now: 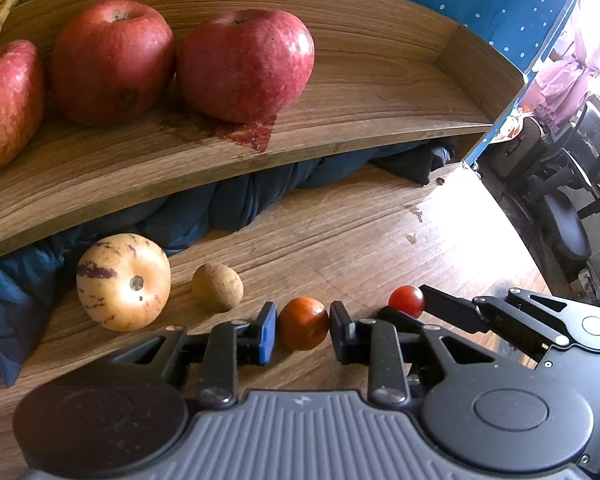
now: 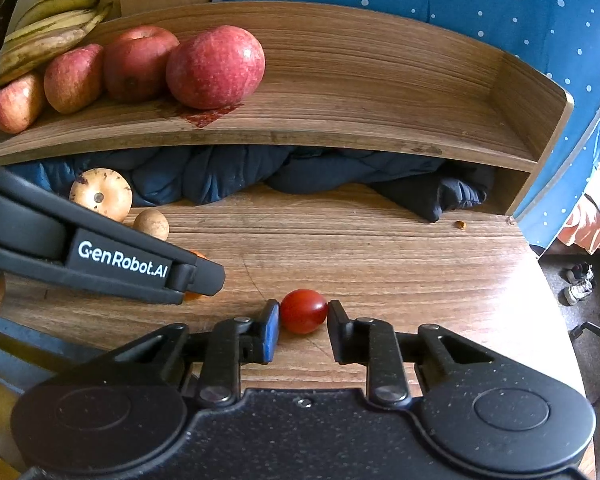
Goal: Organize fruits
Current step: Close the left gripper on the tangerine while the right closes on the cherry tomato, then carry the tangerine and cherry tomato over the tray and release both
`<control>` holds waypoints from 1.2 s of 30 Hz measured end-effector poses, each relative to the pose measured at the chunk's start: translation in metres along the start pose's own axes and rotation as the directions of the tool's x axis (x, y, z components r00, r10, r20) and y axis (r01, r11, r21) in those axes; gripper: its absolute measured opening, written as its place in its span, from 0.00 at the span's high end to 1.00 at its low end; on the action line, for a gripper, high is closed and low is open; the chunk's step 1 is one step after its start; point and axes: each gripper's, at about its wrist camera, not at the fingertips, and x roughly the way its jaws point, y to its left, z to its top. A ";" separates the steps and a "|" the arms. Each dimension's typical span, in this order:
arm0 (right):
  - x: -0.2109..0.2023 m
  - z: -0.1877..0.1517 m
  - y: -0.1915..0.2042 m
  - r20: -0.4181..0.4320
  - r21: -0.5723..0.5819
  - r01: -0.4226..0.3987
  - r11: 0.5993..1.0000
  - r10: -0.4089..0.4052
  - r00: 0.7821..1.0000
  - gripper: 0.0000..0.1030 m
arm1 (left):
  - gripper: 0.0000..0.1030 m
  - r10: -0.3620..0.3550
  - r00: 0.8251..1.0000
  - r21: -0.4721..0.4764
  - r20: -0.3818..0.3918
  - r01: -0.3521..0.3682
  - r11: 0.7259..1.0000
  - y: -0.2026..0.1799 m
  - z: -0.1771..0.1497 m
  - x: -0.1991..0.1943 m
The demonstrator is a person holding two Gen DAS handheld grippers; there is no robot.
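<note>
On the wooden tabletop point(image 1: 340, 240) my left gripper point(image 1: 303, 322) is shut on a small orange-red fruit point(image 1: 302, 334), a pad pressed against each side. To its right, my right gripper point(image 2: 303, 320) is shut on a red cherry tomato point(image 2: 302, 309), also seen in the left wrist view as the tomato point(image 1: 406, 299). Both fruits rest on the table. A yellow purple-streaked fruit point(image 1: 123, 282) and a small brown fruit point(image 1: 218, 287) lie left of the left gripper. Red apples point(image 1: 244, 65) and bananas point(image 2: 48, 24) sit on the raised wooden shelf point(image 2: 340, 120).
A dark blue cloth point(image 2: 260, 176) is stuffed under the shelf. The right half of the shelf holds nothing. The left gripper's black housing point(image 2: 120, 260) crosses the left of the right wrist view. The table's right edge point(image 2: 556, 312) drops to the floor, where an office chair point(image 1: 568, 216) stands.
</note>
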 end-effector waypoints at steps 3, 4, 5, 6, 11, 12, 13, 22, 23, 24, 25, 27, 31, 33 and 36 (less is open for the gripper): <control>-0.003 0.000 0.001 0.003 0.003 -0.002 1.000 0.002 1.000 0.74 | 0.70 0.008 1.000 0.003 -0.002 -0.008 1.000 0.000 -0.002 -0.002; -0.003 0.000 0.001 0.005 0.004 -0.004 1.000 0.004 1.000 0.74 | 0.70 0.010 1.000 0.004 -0.003 -0.010 1.000 0.000 -0.003 -0.003; -0.005 0.000 0.001 0.006 0.004 -0.006 1.000 0.006 1.000 0.74 | 0.70 0.015 1.000 0.005 -0.004 -0.015 1.000 0.000 -0.004 -0.004; -0.006 -0.001 0.001 0.008 0.003 -0.008 1.000 0.008 1.000 0.74 | 0.70 0.020 1.000 0.007 -0.004 -0.020 1.000 0.000 -0.005 -0.006; -0.014 -0.003 0.002 0.015 0.006 -0.017 1.000 0.017 1.000 0.74 | 0.70 0.041 0.999 0.016 -0.005 -0.041 0.999 -0.001 -0.012 -0.015; -0.017 -0.003 0.001 0.019 0.008 -0.018 1.000 0.018 1.000 0.74 | 0.70 0.045 0.999 0.019 -0.003 -0.045 0.999 -0.002 -0.013 -0.017; -0.019 -0.004 0.001 0.022 0.010 -0.020 1.000 0.020 1.000 0.74 | 0.70 0.049 0.999 0.022 -0.001 -0.049 0.999 -0.003 -0.014 -0.019; -0.044 -0.012 0.001 0.054 0.008 -0.040 0.999 0.039 0.998 0.74 | 0.70 0.066 0.998 0.031 0.018 -0.067 0.997 -0.018 -0.028 -0.039; -0.047 -0.014 0.002 0.057 0.006 -0.042 0.999 0.042 0.997 0.74 | 0.70 0.068 0.998 0.030 0.019 -0.068 0.997 -0.020 -0.030 -0.041; -0.050 -0.016 0.002 0.061 0.005 -0.046 0.999 0.046 0.997 0.74 | 0.70 0.069 0.997 0.028 0.021 -0.070 0.997 -0.022 -0.031 -0.043; -0.054 -0.018 0.002 0.063 0.002 -0.048 0.999 0.048 0.997 0.74 | 0.70 0.071 0.997 0.027 0.022 -0.072 0.997 -0.024 -0.034 -0.044; -0.059 -0.022 0.003 0.070 -0.006 -0.053 0.999 0.054 0.996 0.74 | 0.70 0.074 0.997 0.025 0.024 -0.074 0.997 -0.027 -0.039 -0.048; -0.071 -0.030 0.005 0.079 -0.016 -0.064 0.998 0.065 0.995 0.74 | 0.70 0.082 0.996 0.021 0.026 -0.082 0.996 -0.031 -0.049 -0.054; -0.077 -0.034 0.005 0.083 -0.022 -0.069 0.997 0.071 0.994 0.74 | 0.70 0.087 0.996 0.019 0.026 -0.087 0.996 -0.034 -0.055 -0.057; -0.085 -0.041 0.005 0.089 -0.027 -0.075 0.997 0.077 0.993 0.74 | 0.70 0.094 0.995 0.017 0.026 -0.094 0.995 -0.038 -0.064 -0.062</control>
